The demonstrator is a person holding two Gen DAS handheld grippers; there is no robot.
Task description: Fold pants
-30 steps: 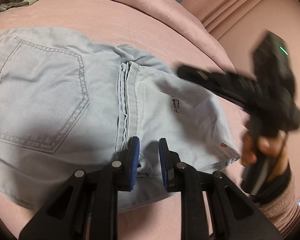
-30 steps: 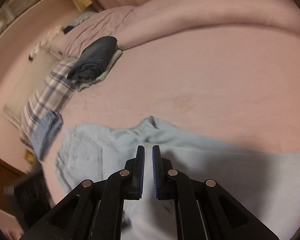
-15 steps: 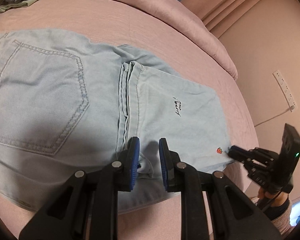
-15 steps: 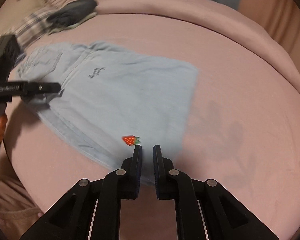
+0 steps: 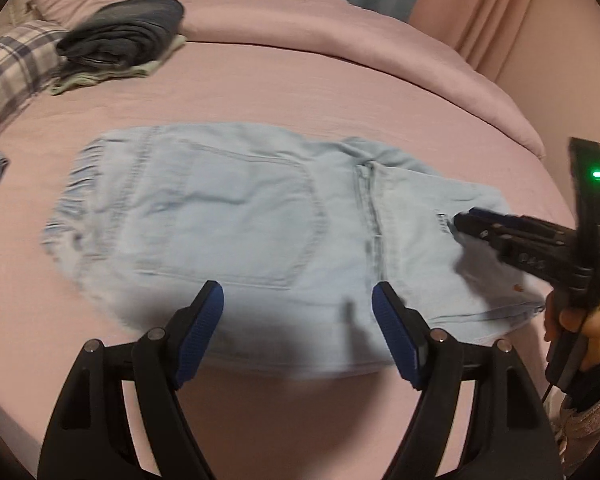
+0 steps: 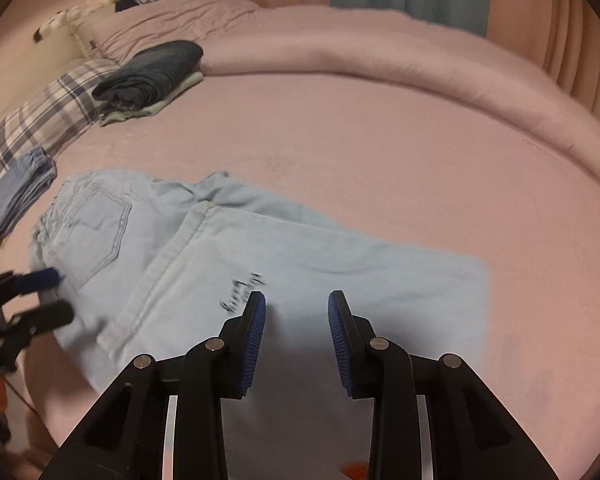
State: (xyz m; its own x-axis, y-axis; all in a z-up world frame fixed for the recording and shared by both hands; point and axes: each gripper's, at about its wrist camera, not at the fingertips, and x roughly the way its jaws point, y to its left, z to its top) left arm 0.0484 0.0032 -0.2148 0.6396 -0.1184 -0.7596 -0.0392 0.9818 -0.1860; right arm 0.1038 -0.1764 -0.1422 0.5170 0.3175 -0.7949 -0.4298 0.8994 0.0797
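Note:
Light blue denim pants (image 5: 240, 216) lie folded flat on the pink bed, back pocket up at the left, a folded-over leg panel with black script at the right. My left gripper (image 5: 298, 320) is open and empty just above the near edge of the pants. My right gripper (image 6: 296, 328) is open and empty above the folded leg panel (image 6: 340, 264), next to the script. The right gripper also shows in the left wrist view (image 5: 472, 222) over the panel's right part. The left gripper shows at the left edge of the right wrist view (image 6: 40, 292).
A stack of folded dark and pale clothes (image 5: 124, 40) lies at the far left of the bed (image 5: 300, 92). A plaid pillow (image 6: 48, 116) and a folded blue garment (image 6: 20, 188) lie left. A rolled pink duvet (image 6: 380, 56) runs along the back.
Both grippers have opened; the left let go of the pants' near edge and pulled back. The right gripper swung from the strawberry corner to above the script panel.

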